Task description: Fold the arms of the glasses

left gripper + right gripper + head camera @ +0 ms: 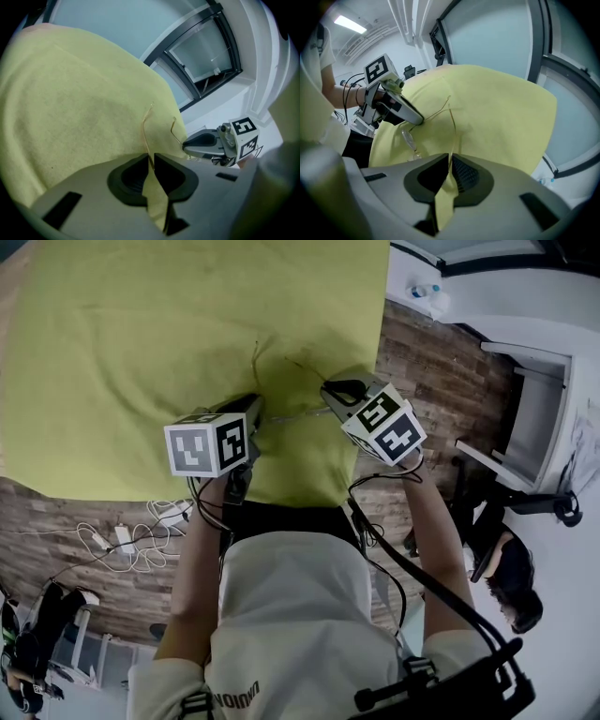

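head view barely shows the thin wire glasses [300,412].

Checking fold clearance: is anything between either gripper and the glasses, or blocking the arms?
Nothing visible. The left gripper and right gripper are each shut on the thin wire of the glasses. Only the cloth lies behind them.

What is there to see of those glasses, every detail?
The glasses are thin, gold-looking wire with clear lenses, hard to make out against the yellow-green cloth. Both arms look unfolded, tips pointing away. One arm is pinched in the left gripper, the other in the right gripper. The lenses hang low between them; whether they touch the cloth is unclear.
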A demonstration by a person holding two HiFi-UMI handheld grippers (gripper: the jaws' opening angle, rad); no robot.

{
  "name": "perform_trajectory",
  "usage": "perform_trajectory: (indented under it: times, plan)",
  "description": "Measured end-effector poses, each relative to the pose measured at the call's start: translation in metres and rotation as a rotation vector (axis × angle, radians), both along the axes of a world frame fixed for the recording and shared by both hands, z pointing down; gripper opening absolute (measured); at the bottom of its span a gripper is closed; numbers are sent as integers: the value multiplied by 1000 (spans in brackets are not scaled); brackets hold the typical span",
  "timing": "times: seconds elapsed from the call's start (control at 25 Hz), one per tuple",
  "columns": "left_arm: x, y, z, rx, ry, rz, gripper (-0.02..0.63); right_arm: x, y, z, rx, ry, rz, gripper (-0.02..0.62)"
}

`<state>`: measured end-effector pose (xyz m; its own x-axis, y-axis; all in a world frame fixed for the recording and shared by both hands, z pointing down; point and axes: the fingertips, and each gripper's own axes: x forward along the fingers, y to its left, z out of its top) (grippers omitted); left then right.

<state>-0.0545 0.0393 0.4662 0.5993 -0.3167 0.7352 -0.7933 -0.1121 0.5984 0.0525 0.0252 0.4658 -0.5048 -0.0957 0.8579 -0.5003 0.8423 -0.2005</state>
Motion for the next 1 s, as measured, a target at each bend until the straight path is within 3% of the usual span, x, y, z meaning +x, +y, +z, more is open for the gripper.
perform_trajectory:
  times: [1.0]
  plan:
    - [0, 2, 1, 3, 26, 14, 54, -14, 26, -11, 30, -23, -363, 37]
